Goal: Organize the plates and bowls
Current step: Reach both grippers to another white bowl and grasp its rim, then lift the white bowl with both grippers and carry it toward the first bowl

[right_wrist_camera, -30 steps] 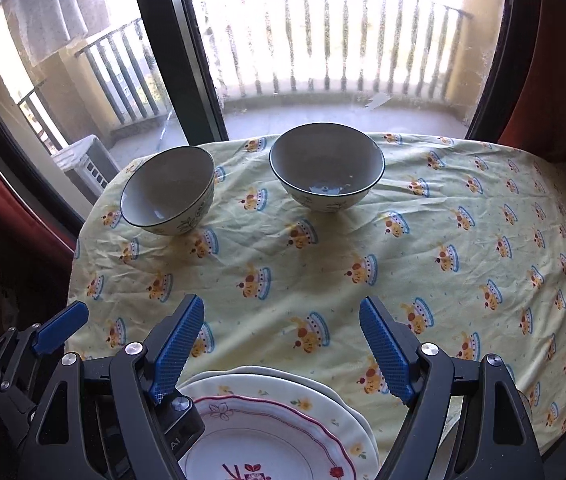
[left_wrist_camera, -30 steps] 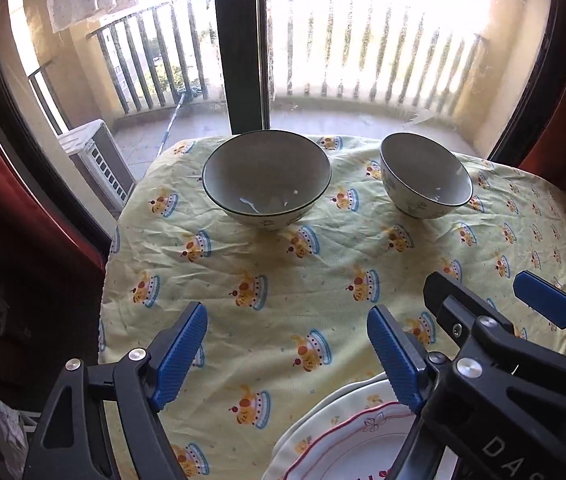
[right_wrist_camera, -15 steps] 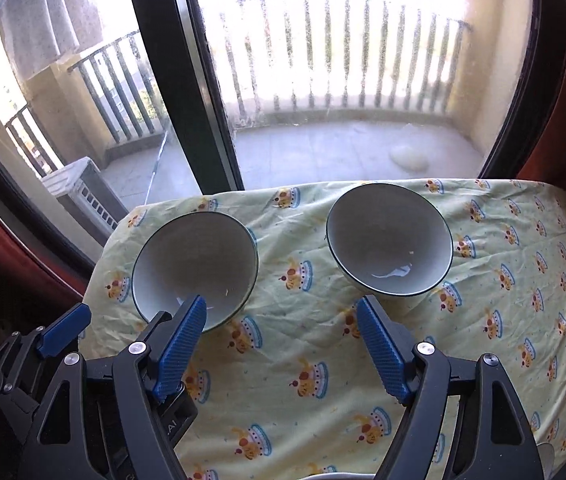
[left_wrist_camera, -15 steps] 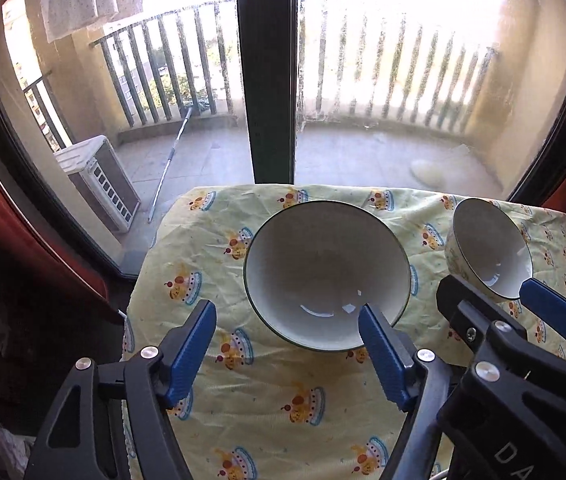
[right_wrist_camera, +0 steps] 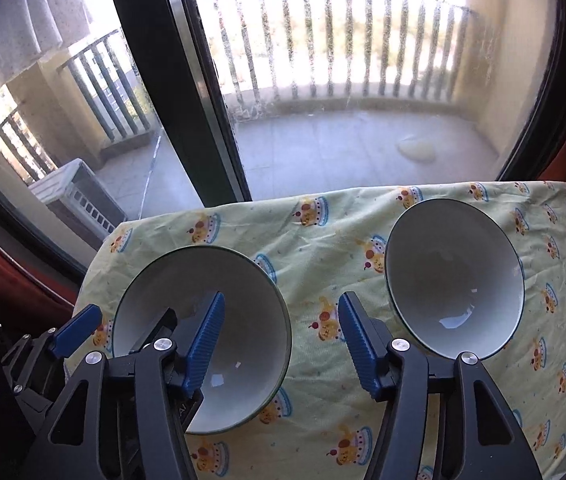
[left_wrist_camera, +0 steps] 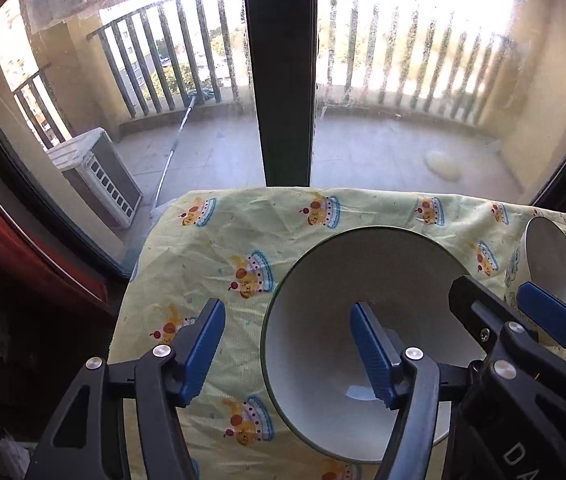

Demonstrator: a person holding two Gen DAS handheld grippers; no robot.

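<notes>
1. Left wrist view: your left tool has just been closing, half open, straddling the near rim of the larger bowl at 5 o'clock, not yet pinching.
2. Your right tool, also closing, is empty between both bowls; the smaller bowl sits at 2 o'clock.
3. Step: reaching; next, clamp each rim.

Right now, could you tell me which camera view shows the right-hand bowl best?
The right wrist view: the right-hand bowl appears whole there, rim and empty inside, on the yellow tablecloth. The left wrist view catches only part of it at the frame's right edge, partly behind the right gripper.
</notes>
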